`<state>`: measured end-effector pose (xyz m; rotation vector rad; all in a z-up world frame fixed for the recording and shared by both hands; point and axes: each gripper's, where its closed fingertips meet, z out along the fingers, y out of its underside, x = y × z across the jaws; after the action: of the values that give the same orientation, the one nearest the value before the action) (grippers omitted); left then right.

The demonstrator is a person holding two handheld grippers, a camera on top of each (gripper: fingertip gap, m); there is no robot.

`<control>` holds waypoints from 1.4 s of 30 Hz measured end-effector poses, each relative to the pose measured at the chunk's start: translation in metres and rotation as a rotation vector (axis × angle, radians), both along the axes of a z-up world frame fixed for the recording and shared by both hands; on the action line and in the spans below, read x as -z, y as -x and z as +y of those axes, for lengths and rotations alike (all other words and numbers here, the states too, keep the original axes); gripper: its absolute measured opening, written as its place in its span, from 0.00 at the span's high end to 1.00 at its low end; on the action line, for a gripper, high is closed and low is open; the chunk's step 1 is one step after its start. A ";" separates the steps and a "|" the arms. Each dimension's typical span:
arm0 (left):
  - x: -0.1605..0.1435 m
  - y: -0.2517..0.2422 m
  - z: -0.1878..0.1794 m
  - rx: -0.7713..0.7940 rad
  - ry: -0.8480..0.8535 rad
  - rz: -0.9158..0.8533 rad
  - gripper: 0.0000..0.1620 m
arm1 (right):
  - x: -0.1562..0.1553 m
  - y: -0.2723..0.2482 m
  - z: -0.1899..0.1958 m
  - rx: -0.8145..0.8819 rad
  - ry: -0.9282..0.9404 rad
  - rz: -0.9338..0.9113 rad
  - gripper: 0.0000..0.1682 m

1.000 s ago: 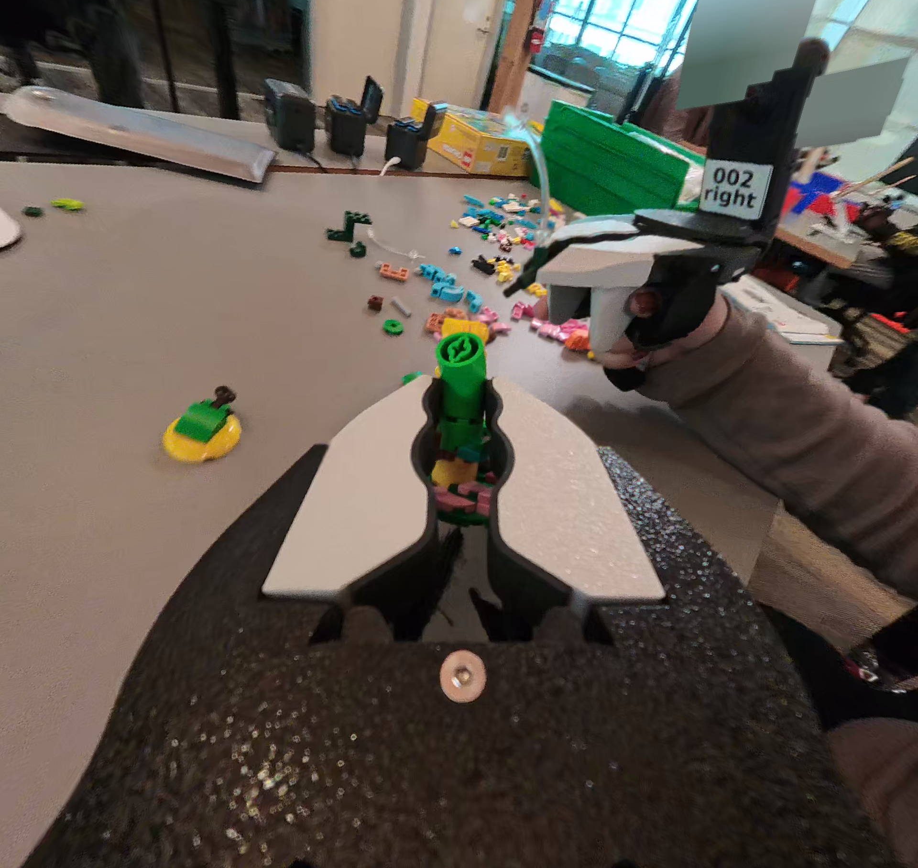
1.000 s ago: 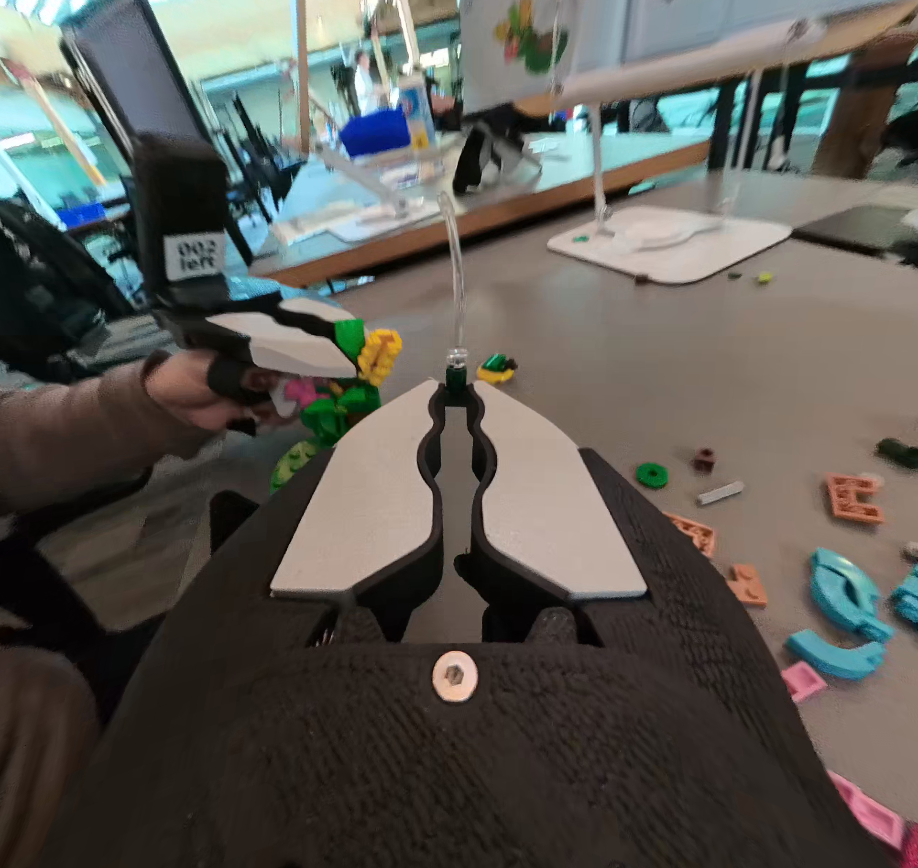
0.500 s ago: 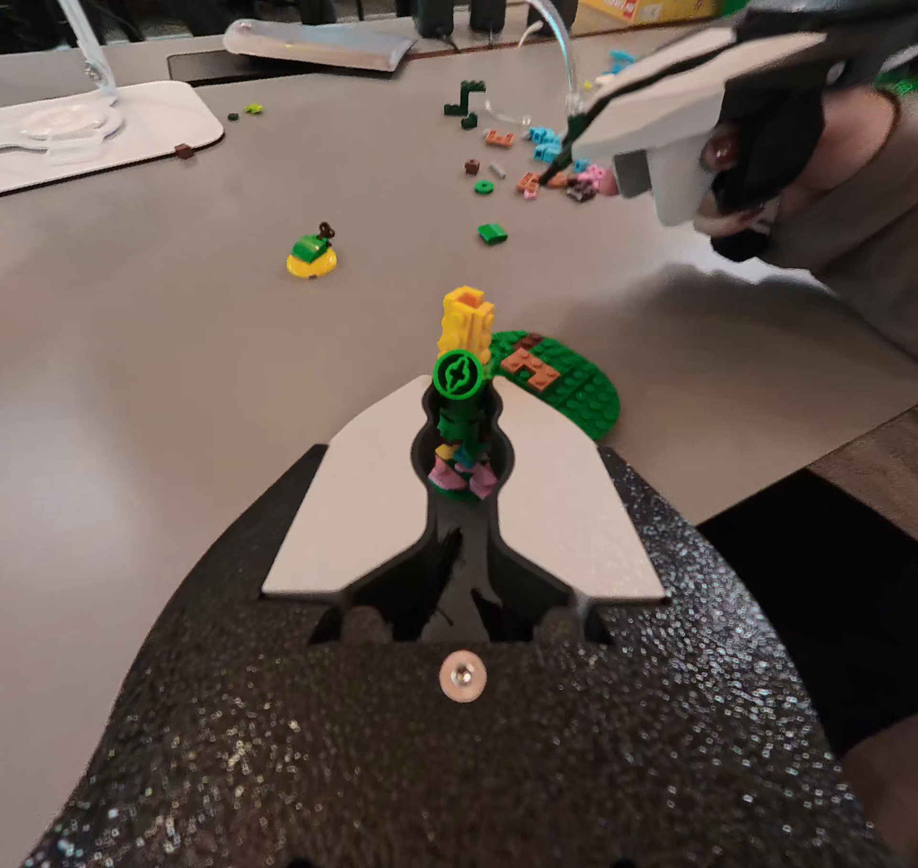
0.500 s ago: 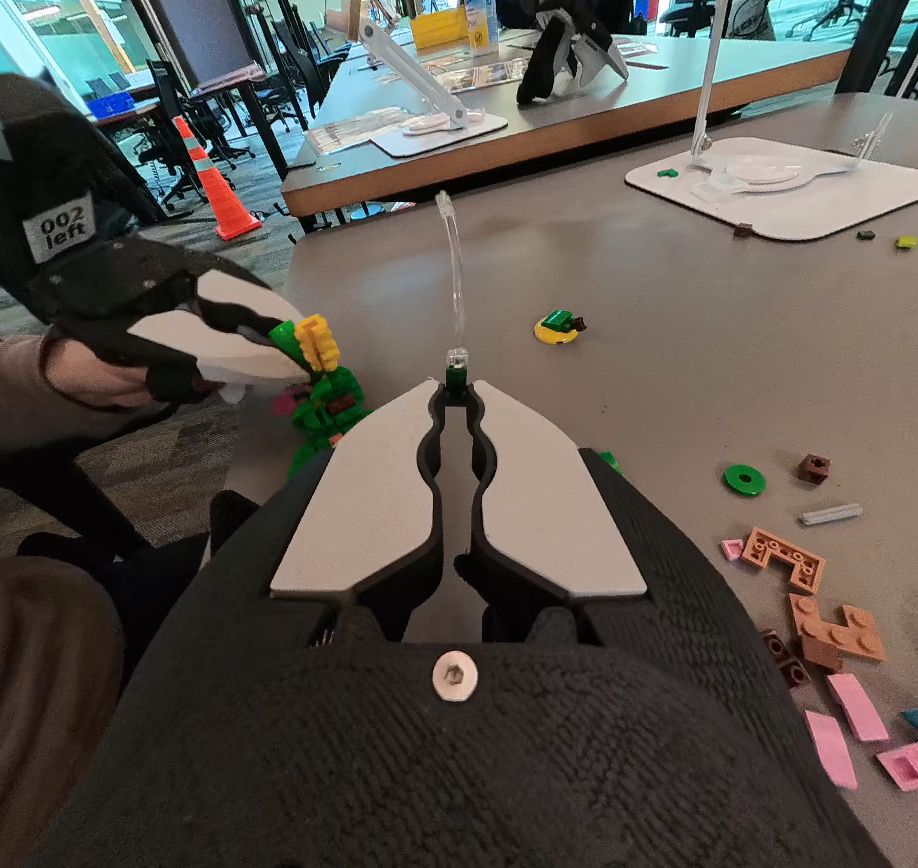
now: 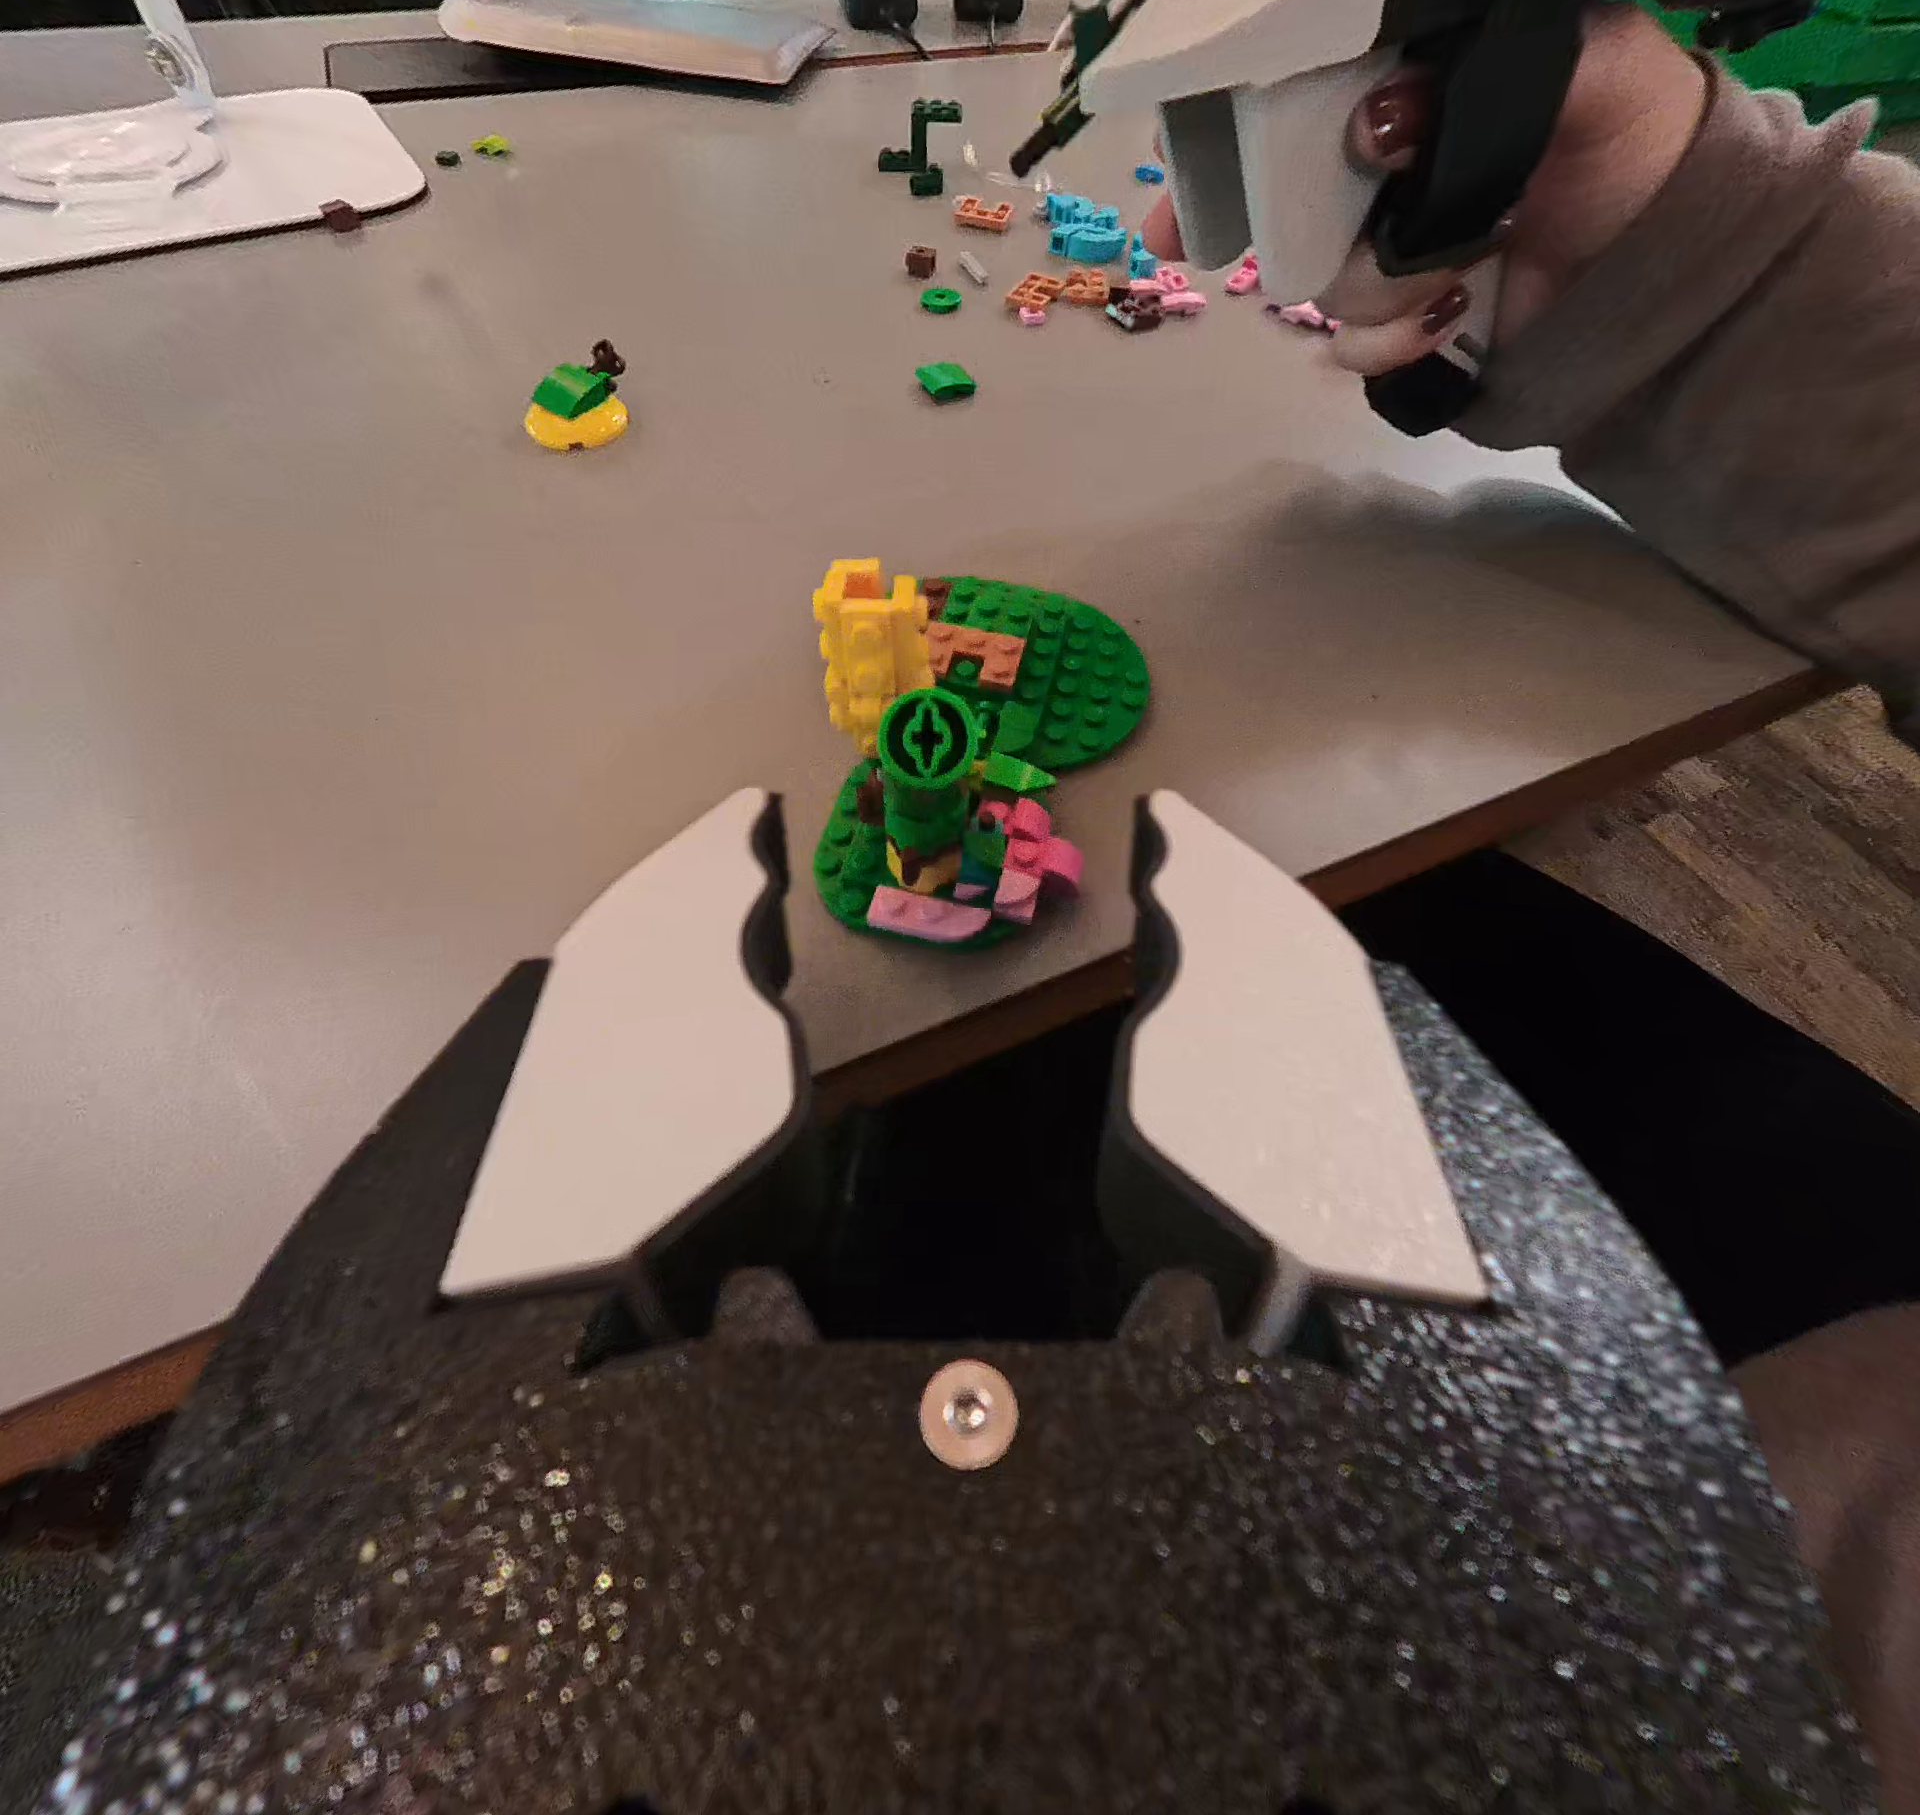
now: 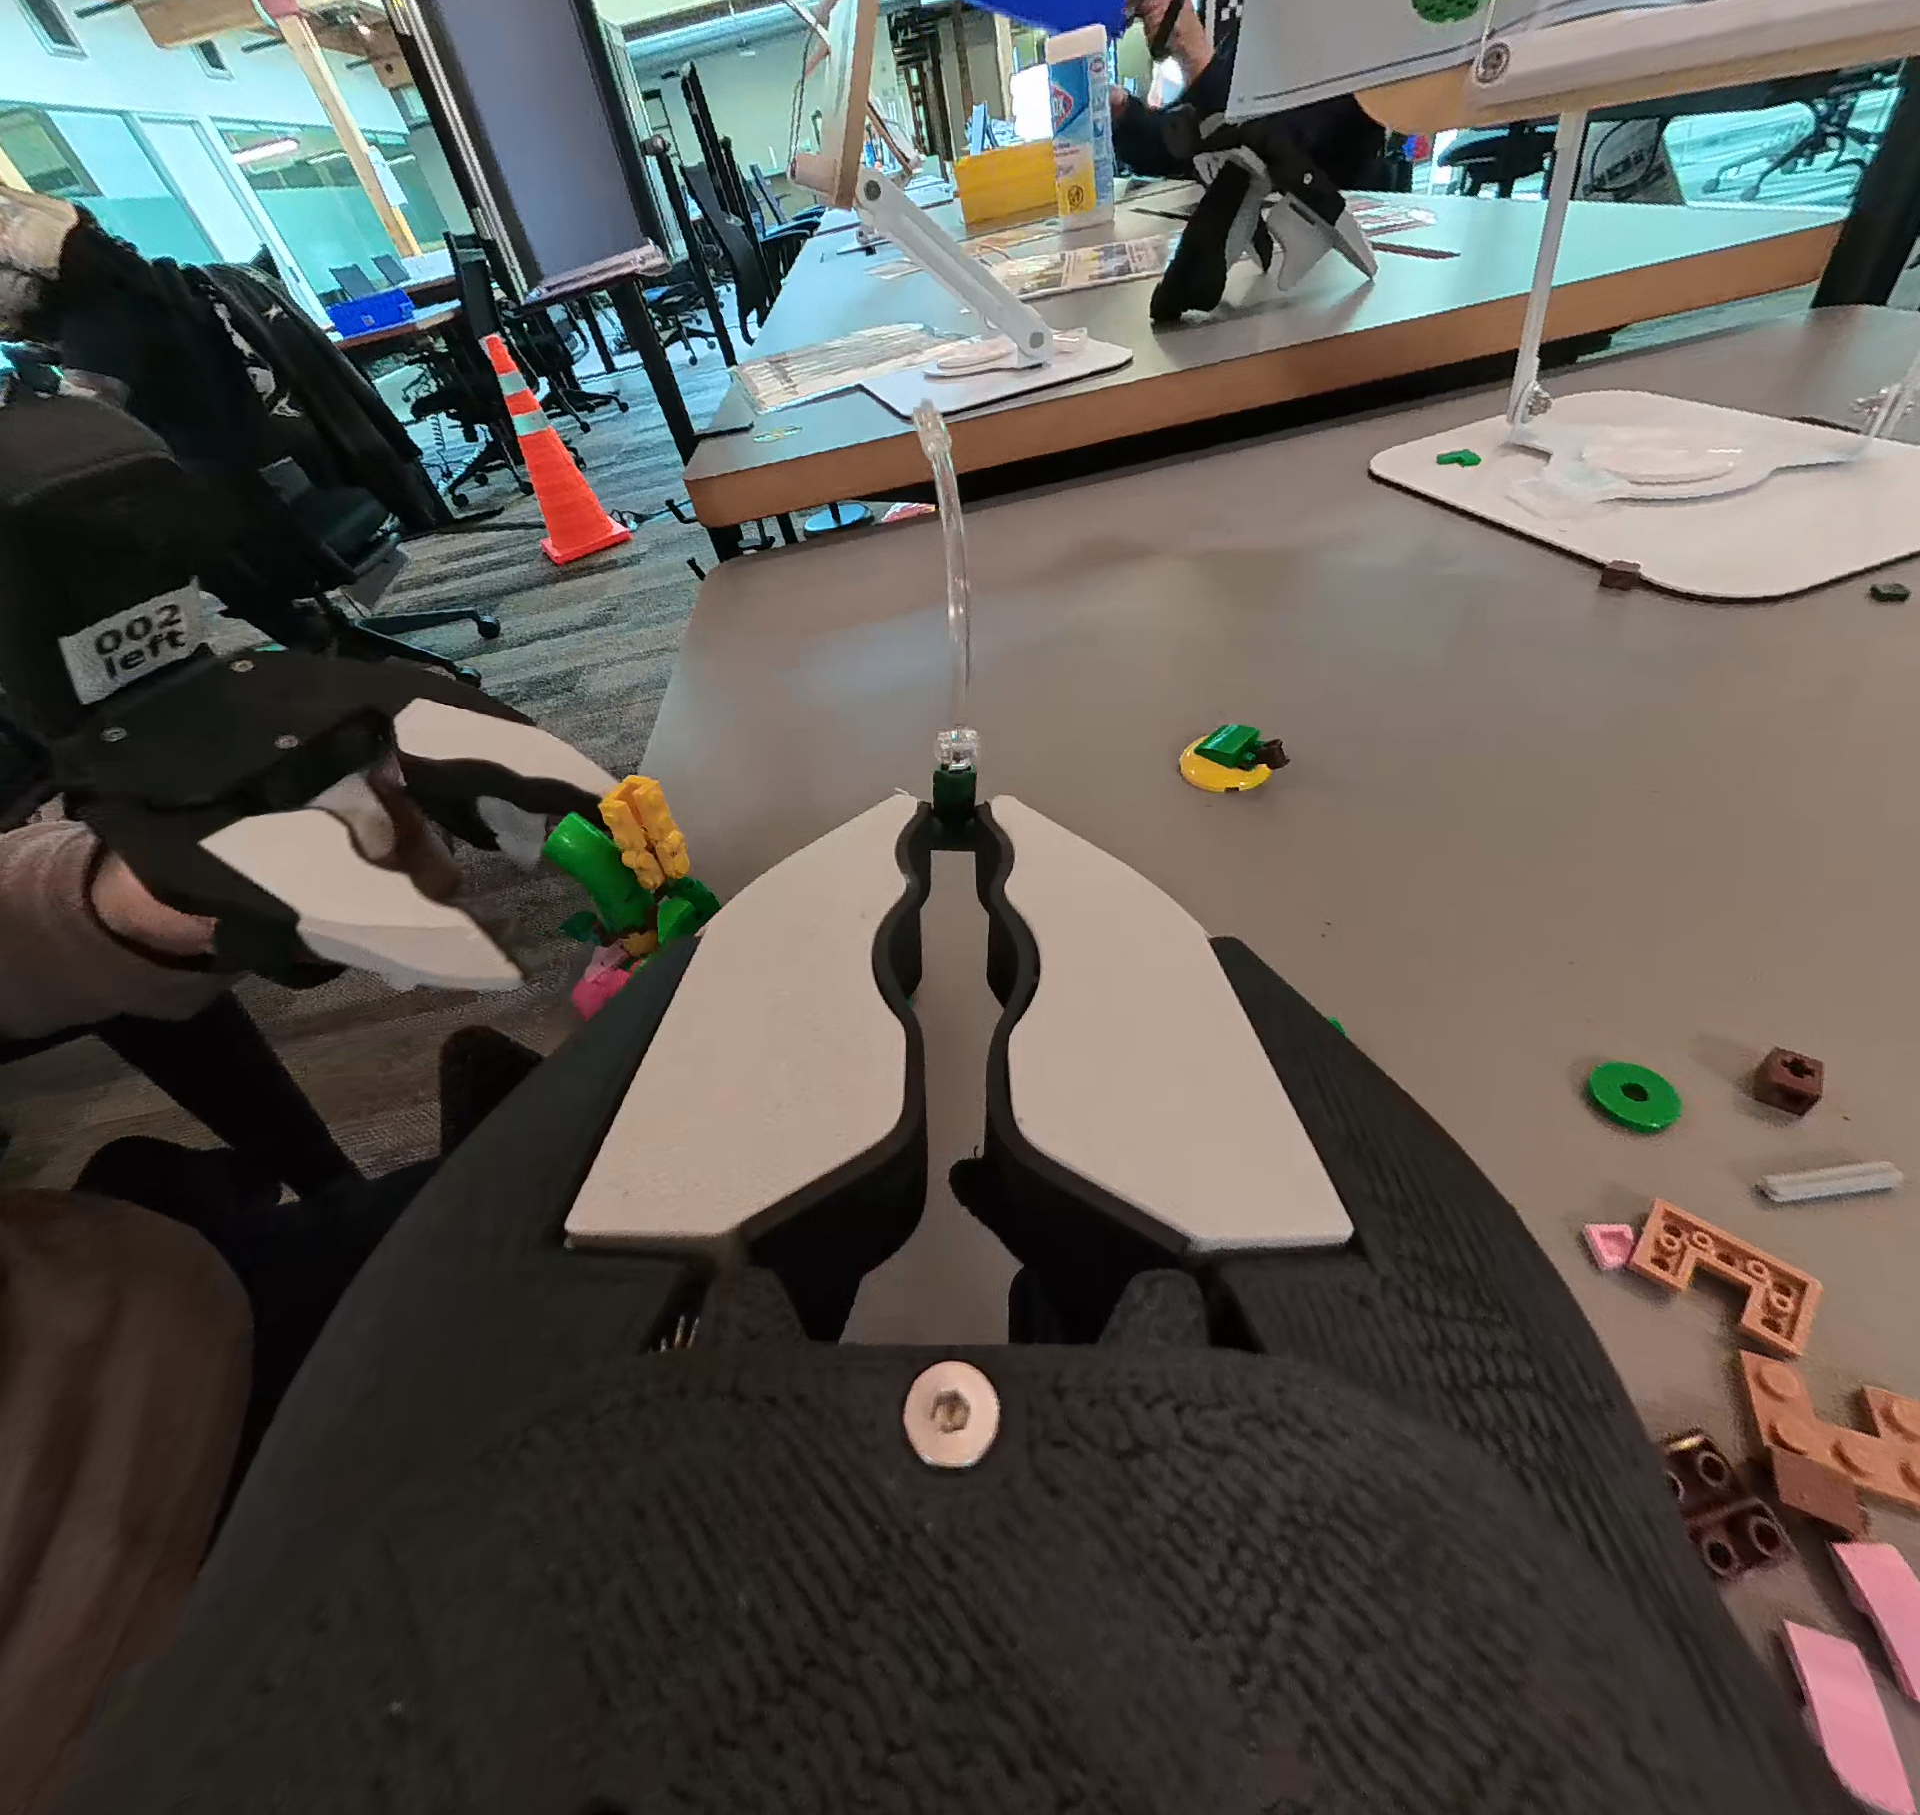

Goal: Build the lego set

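Note:
The lego build [image 5: 940, 809], a green plate with a green tube, a yellow stack and pink pieces, stands near the table's front edge. My left gripper [image 5: 956, 809] is open, its fingers on either side of the build and apart from it. My right gripper [image 6: 954, 809] is shut on a small dark green piece [image 6: 954, 791] with a clear curved tube [image 6: 951, 581] rising from it. The right gripper [image 5: 1049, 129] also shows in the left wrist view, held above the table at the upper right. The build [image 6: 634, 866] shows at the left in the right wrist view.
A yellow disc with a green piece [image 5: 575, 404] lies mid-table. Loose bricks [image 5: 1081, 259] in tan, blue and pink lie at the far right, with a green ring [image 6: 1633, 1096] and brown cube [image 6: 1789, 1079]. A white stand base [image 6: 1662, 487] sits at the back. The table edge [image 5: 1455, 830] runs close to the build. My hands' fingertips stand some 15 centimetres from each other.
My left gripper has set the build down on the table, opened and drawn back from it. My right gripper stays shut on the green piece with the clear tube.

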<state>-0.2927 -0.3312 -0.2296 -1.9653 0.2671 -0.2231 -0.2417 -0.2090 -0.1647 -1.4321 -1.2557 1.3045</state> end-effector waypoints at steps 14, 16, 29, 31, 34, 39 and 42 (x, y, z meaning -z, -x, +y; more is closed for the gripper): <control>0.017 0.001 -0.028 0.229 -0.143 0.775 0.35 | 0.051 0.012 -0.039 -0.175 -0.071 -0.336 0.97; 0.017 0.003 -0.028 0.243 -0.176 0.877 0.35 | 0.058 0.014 -0.042 -0.182 -0.081 -0.374 0.96; 0.012 0.018 -0.022 0.173 -0.338 1.235 0.36 | 0.074 0.025 -0.068 -0.265 -0.130 -0.450 0.96; 0.008 0.018 -0.022 0.148 -0.384 1.310 0.39 | 0.074 0.025 -0.069 -0.268 -0.117 -0.451 0.96; 0.006 0.012 -0.024 0.149 -0.450 1.416 0.47 | 0.074 0.025 -0.069 -0.270 -0.098 -0.454 0.96; 0.017 0.000 -0.027 0.217 -0.474 1.501 0.60 | 0.076 0.023 -0.074 -0.293 -0.071 -0.471 0.96; 0.021 0.004 -0.026 0.221 -0.446 1.532 0.63 | 0.081 0.021 -0.083 -0.340 -0.068 -0.497 0.97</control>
<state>-0.2972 -0.3574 -0.2510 -1.2790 1.3580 1.1634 -0.2630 -0.2917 -0.2460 -1.5988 -1.9212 1.1349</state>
